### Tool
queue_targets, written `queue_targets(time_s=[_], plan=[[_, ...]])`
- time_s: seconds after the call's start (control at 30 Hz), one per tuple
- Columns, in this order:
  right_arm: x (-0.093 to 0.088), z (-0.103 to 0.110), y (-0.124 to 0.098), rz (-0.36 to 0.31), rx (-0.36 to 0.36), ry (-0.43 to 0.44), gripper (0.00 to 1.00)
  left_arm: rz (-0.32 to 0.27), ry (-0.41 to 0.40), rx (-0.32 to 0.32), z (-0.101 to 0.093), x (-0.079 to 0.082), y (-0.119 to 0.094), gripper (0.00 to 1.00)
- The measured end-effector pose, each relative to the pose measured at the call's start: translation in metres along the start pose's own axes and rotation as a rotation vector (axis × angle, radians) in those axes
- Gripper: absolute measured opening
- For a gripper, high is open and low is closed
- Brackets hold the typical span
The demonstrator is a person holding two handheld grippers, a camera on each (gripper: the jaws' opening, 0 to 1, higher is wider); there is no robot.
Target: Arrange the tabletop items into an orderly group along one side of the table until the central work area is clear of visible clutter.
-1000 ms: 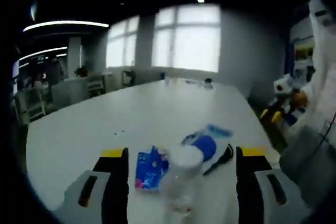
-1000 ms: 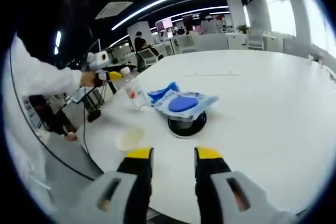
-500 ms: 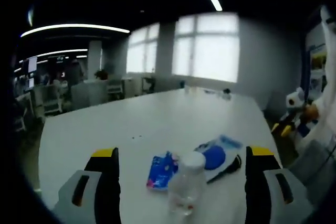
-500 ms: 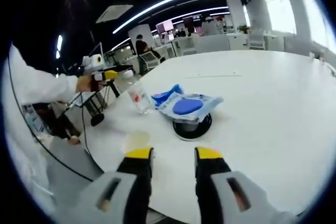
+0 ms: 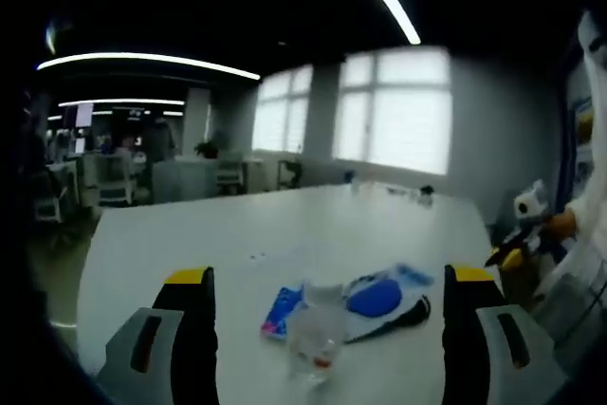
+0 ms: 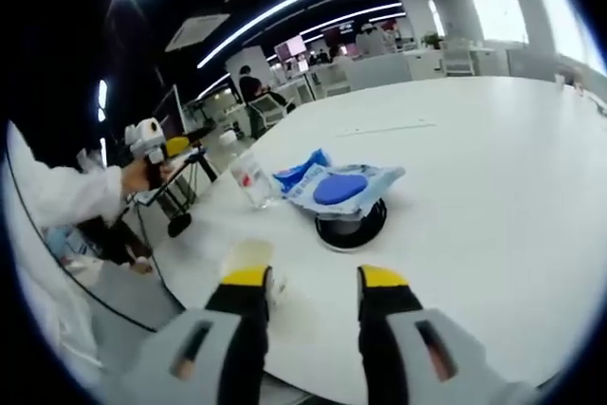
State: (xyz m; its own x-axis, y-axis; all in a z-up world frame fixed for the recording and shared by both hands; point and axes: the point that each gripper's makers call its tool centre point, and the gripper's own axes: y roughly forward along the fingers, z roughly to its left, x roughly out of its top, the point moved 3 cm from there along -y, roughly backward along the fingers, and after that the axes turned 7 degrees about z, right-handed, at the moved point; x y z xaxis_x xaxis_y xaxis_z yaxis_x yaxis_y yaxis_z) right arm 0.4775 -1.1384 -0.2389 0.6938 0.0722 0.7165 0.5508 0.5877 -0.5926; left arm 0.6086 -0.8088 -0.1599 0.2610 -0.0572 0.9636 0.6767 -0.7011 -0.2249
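White table in a dim office holds a bottle

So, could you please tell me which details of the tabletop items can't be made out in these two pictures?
- Bottle label, left gripper view: blurred, unreadable.
- Blue packet, left gripper view: partly behind the bottle, print too small.
- Black round object, right gripper view: covered by the clear bag with a blue disc; what it is stays unclear.
- Pale round object, right gripper view: partly behind the right tool, so its shape is cut off.
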Motion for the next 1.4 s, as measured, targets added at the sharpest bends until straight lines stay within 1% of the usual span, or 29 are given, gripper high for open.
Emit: queue_targets(time_s=[0.1, 0.2, 0.37, 0.43, 0.57, 0.77, 0.87, 1.0, 1.03, 1.1, 1.13, 1.2, 1.23, 1.27, 1.3, 1.33, 1.37, 1.4], plan=[[0.001, -0.002, 0.002, 0.001, 0.004, 0.009, 0.35, -0.005, -0.007, 0.018, -0.004, -0.002, -0.005, 0.97], [0.0, -0.005, 0.005, 0.002, 0.01, 0.043, 0.35, -0.009, -0.013, 0.025, -0.007, -0.003, -0.009, 0.96], [0.002, -0.009, 0.005, -0.003, 0.008, 0.063, 0.36, -0.031, -0.014, 0.047, -0.016, -0.002, -0.017, 0.96], [0.002, -0.008, 0.005, -0.003, 0.014, 0.07, 0.36, -0.042, -0.024, 0.053, -0.022, -0.004, -0.021, 0.96], [0.002, -0.002, 0.007, 0.002, 0.045, 0.042, 0.39, -0.032, -0.027, 0.071, -0.038, -0.016, -0.027, 0.96], [-0.002, 0.001, 0.01, 0.015, 0.065, 0.031, 0.4, -0.008, -0.06, 0.061, -0.069, -0.04, -0.032, 0.96], [-0.001, 0.001, 0.01, 0.015, 0.066, 0.029, 0.4, 0.006, -0.073, 0.058, -0.077, -0.049, -0.034, 0.96], [0.001, -0.001, 0.011, 0.011, 0.065, 0.03, 0.4, 0.014, -0.078, 0.061, -0.087, -0.052, -0.037, 0.96], [0.001, -0.002, 0.011, 0.011, 0.064, 0.031, 0.4, 0.012, -0.08, 0.063, -0.091, -0.051, -0.036, 0.95], [0.0, -0.002, 0.011, 0.012, 0.063, 0.033, 0.4, 0.013, -0.105, 0.072, -0.098, -0.052, -0.035, 0.9], [-0.001, -0.002, 0.012, 0.015, 0.063, 0.035, 0.4, 0.024, -0.119, 0.075, -0.104, -0.053, -0.033, 0.85], [-0.002, -0.001, 0.012, 0.019, 0.064, 0.035, 0.39, 0.057, -0.116, 0.096, -0.113, -0.056, -0.031, 0.75], [-0.003, -0.001, 0.013, 0.02, 0.066, 0.036, 0.39, 0.069, -0.123, 0.093, -0.118, -0.057, -0.029, 0.69], [-0.003, 0.0, 0.013, 0.021, 0.067, 0.036, 0.39, 0.1, -0.164, 0.069, -0.129, -0.06, -0.026, 0.65], [-0.004, 0.001, 0.013, 0.022, 0.068, 0.036, 0.39, 0.118, -0.185, 0.059, -0.135, -0.061, -0.023, 0.62], [-0.004, 0.001, 0.014, 0.023, 0.069, 0.036, 0.39, 0.129, -0.209, 0.047, -0.14, -0.062, -0.019, 0.61], [-0.004, 0.001, 0.014, 0.024, 0.069, 0.036, 0.39, 0.135, -0.268, 0.042, -0.148, -0.062, -0.013, 0.62], [-0.005, 0.001, 0.014, 0.026, 0.069, 0.036, 0.39, 0.164, -0.318, 0.04, -0.153, -0.066, -0.01, 0.63]])
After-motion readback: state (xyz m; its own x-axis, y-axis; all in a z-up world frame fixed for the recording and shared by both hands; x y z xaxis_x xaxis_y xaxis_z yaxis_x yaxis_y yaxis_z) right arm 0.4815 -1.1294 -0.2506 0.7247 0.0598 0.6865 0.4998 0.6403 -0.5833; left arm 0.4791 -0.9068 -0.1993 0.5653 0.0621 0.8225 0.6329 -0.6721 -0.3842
